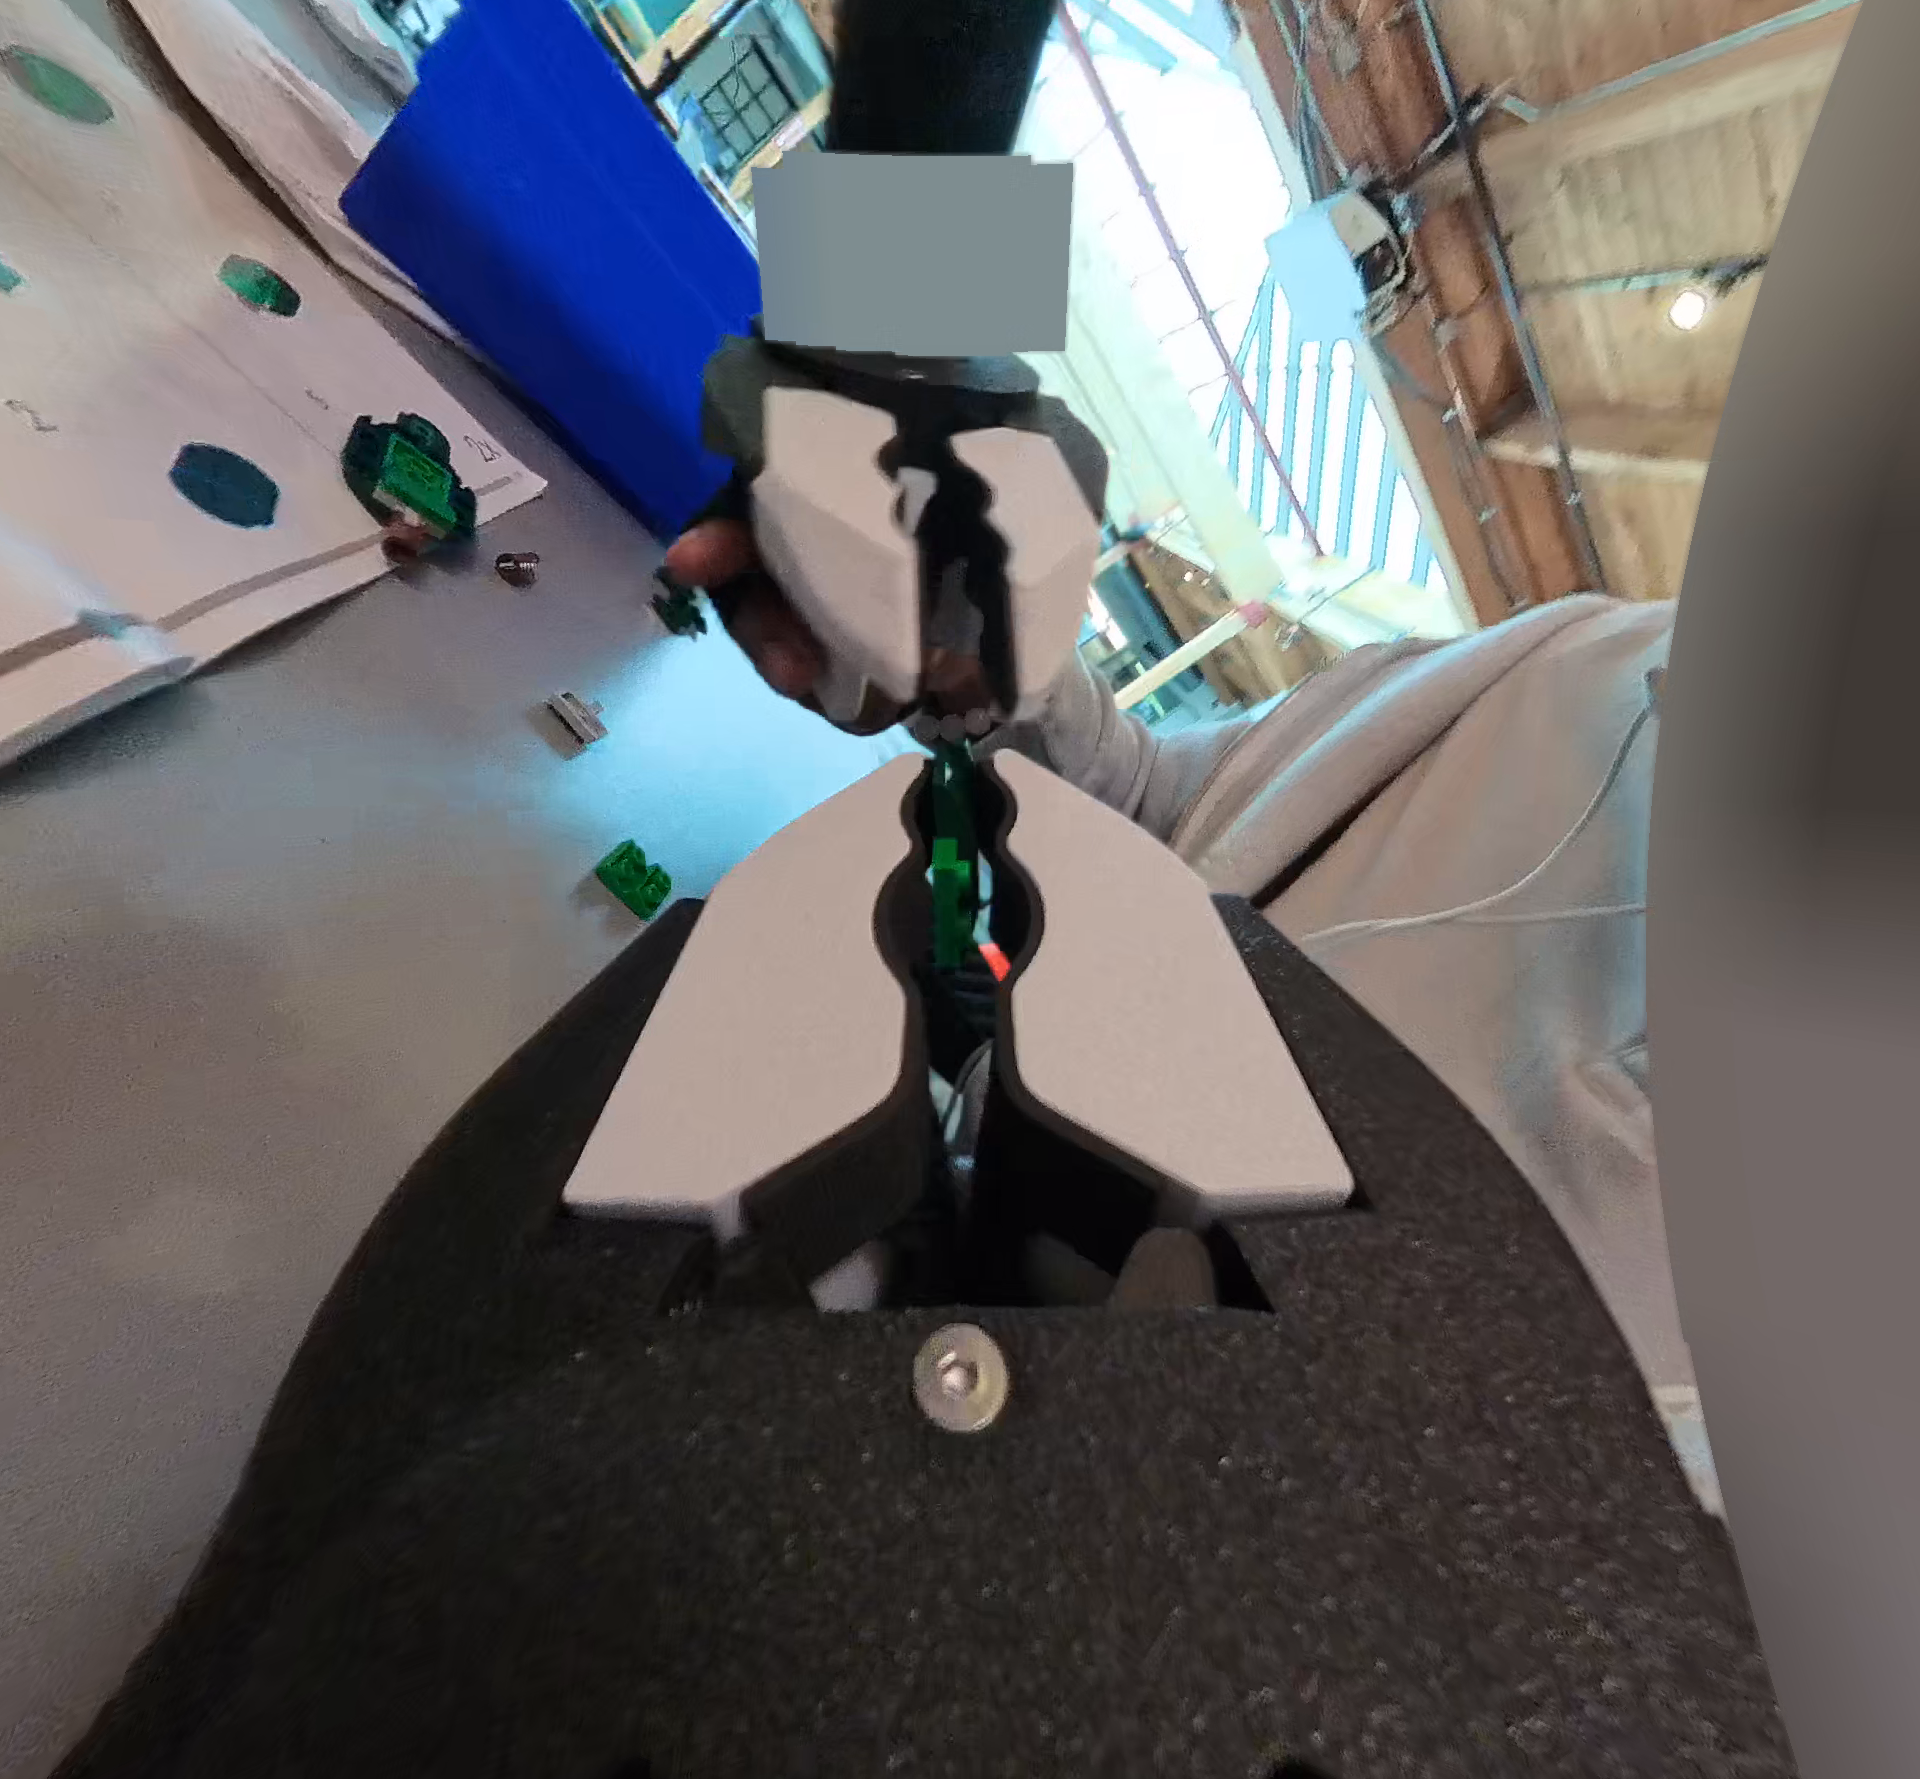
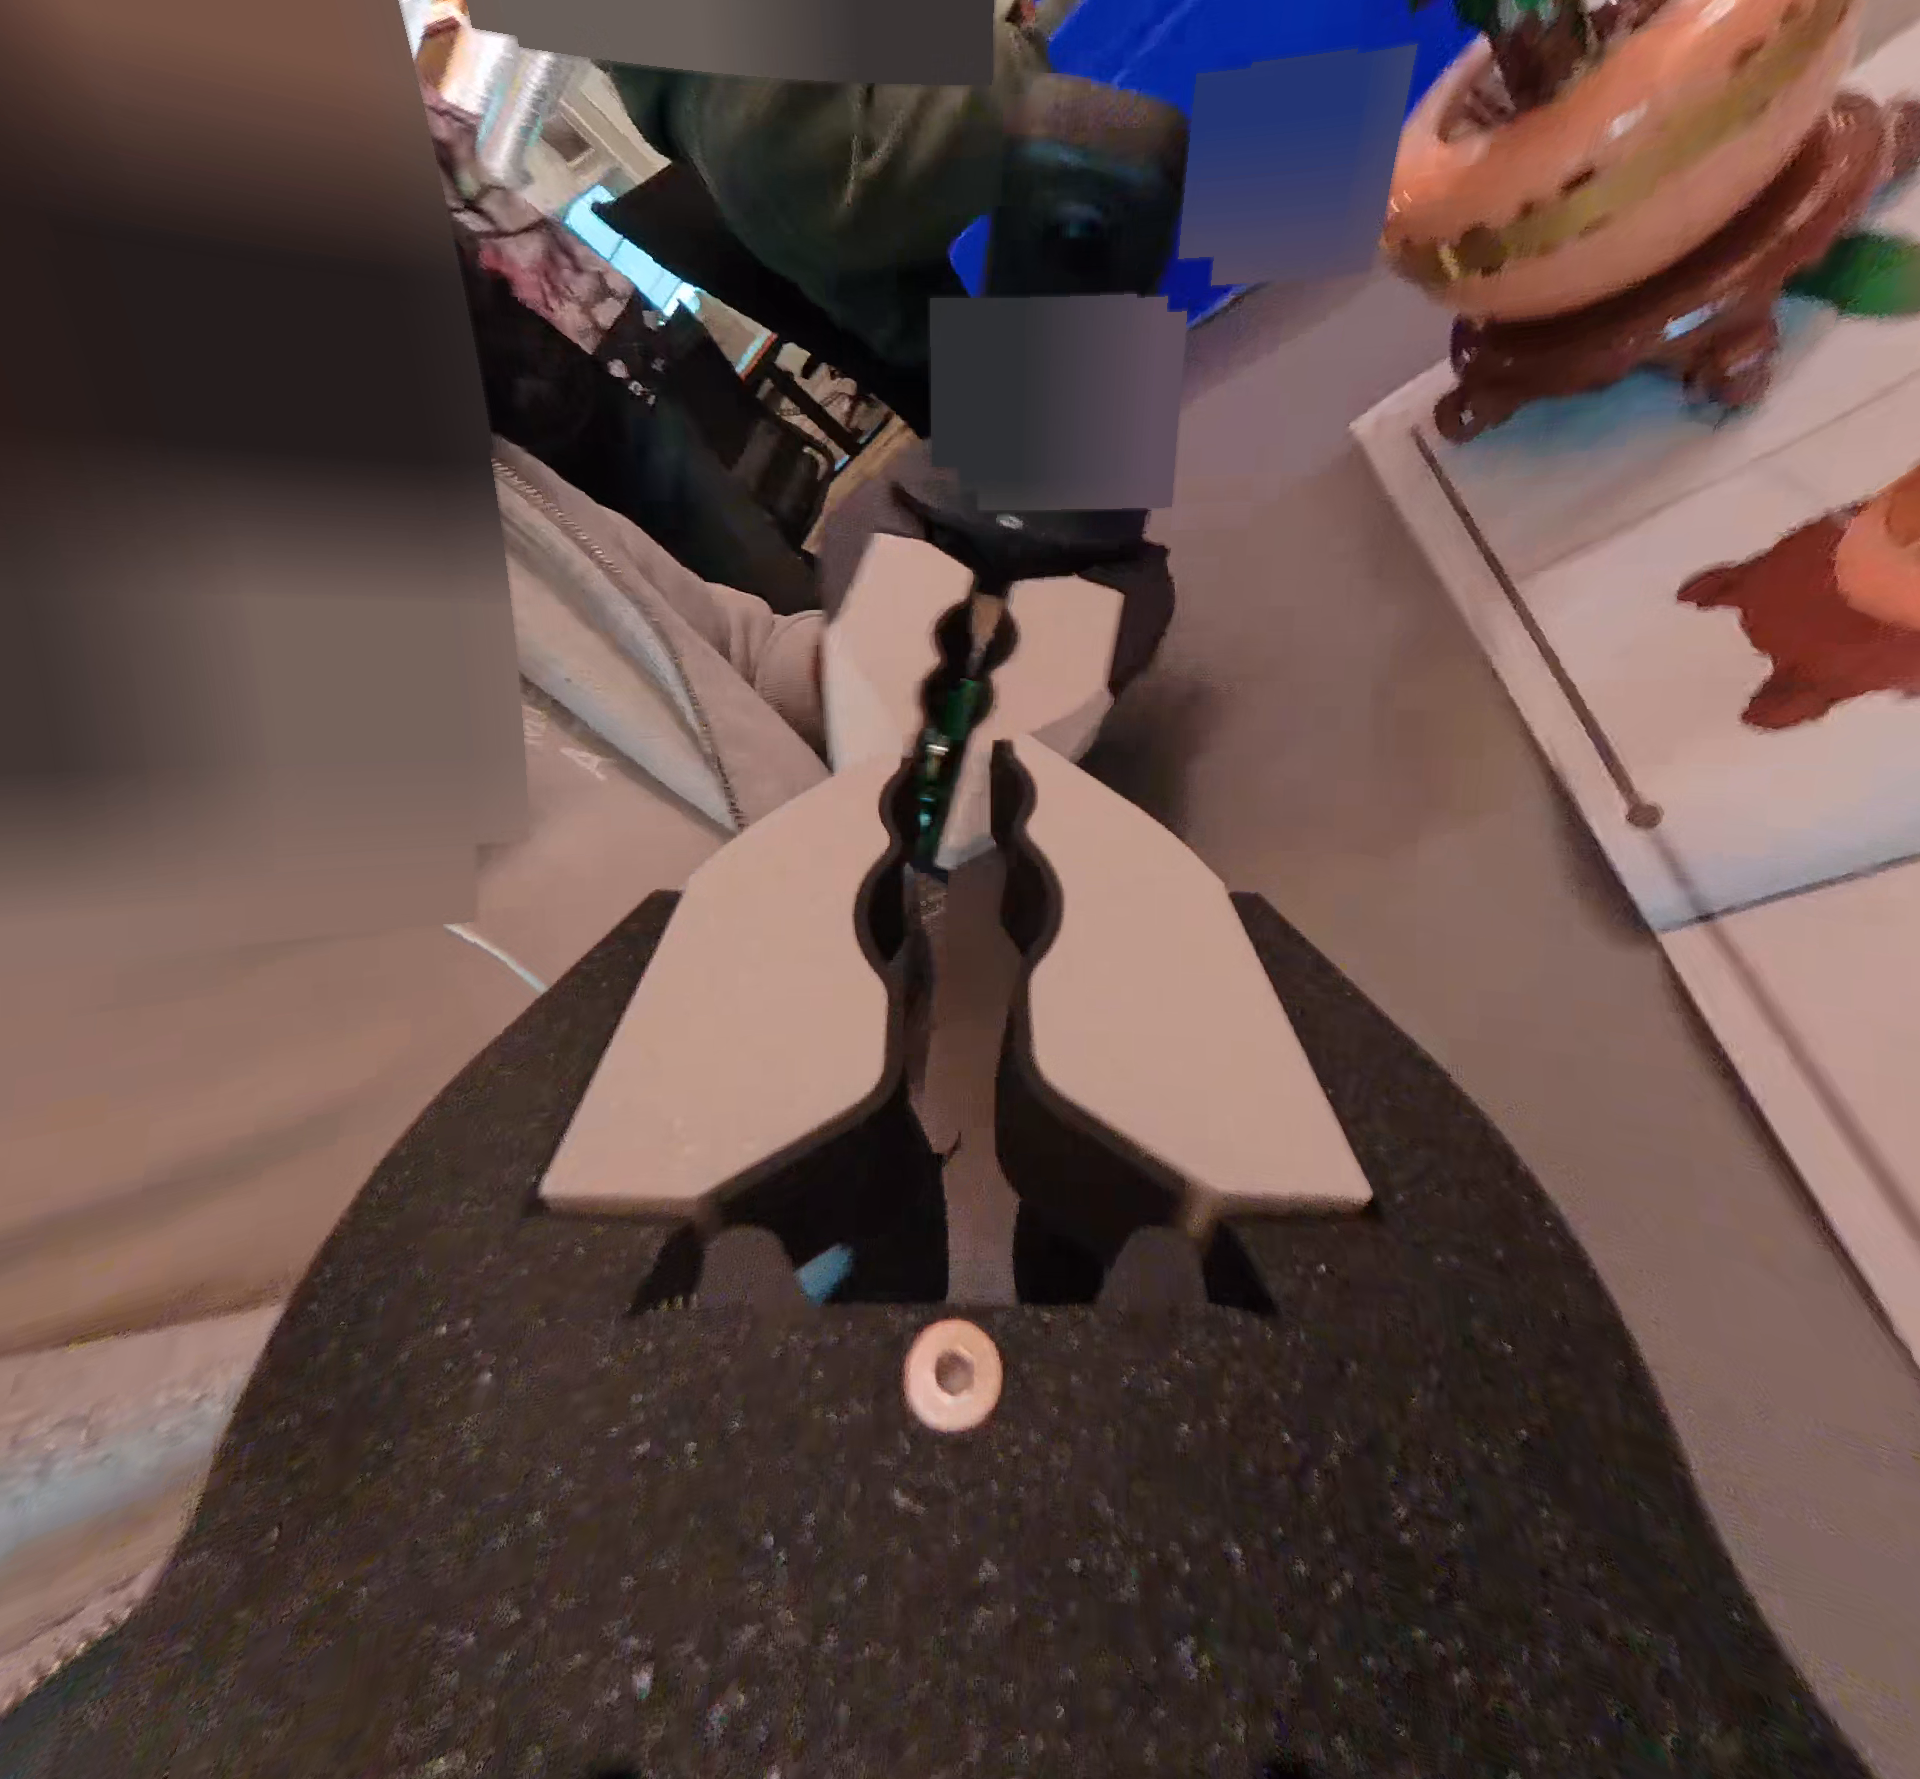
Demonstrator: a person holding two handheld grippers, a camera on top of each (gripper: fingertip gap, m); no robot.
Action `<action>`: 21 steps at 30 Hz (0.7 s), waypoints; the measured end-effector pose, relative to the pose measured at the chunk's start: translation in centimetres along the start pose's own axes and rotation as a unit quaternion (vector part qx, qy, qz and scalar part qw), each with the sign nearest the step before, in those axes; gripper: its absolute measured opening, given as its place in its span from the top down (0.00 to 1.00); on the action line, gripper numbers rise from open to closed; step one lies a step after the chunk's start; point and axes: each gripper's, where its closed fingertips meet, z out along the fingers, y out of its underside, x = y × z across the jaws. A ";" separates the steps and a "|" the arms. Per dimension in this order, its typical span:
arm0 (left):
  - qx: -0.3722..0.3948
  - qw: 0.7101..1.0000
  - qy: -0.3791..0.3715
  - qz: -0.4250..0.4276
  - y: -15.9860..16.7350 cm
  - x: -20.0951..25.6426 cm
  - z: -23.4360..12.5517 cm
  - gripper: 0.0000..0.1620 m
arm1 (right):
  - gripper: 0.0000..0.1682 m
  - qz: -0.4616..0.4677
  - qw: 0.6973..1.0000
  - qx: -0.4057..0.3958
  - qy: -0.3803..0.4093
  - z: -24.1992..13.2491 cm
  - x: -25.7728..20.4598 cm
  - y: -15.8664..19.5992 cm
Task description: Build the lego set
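Build looks mid-way: left gripper [image 1: 954, 773] fingers pinch a thin green lego strip [image 1: 951, 882], right gripper [image 2: 961, 794] fingers narrow at its other end. Green brick [image 1: 634, 879], grey plate [image 1: 577, 719] and a green sub-assembly [image 1: 407, 480] lie unused on the bench [image 1: 312, 898].

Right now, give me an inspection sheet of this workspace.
Surface: grey table, white instruction sheet on it.
Job's things: green lego assembly held between both claws; small green build on the sheet.
Clutter: loose green brick, grey piece, dark screw.
Grippers: left claw shut on the assembly; right claw meets it tip to tip.
Cables: thin white cable over a sleeve.
Surroundings: blue panel.
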 end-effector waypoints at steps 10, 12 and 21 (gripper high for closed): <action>-0.024 0.999 -0.017 0.034 0.6 0.2 0.2 0.97 | 0.91 -0.002 1.000 -0.008 0.004 0.6 -0.3 0.4; -0.030 0.998 -0.023 0.045 0.8 0.1 0.3 0.97 | 0.93 -0.020 0.999 -0.015 0.020 0.5 -0.1 0.6; -0.049 0.990 -0.073 0.112 1.4 -0.1 0.1 0.97 | 0.97 -0.080 0.993 -0.031 0.077 0.6 -0.2 1.2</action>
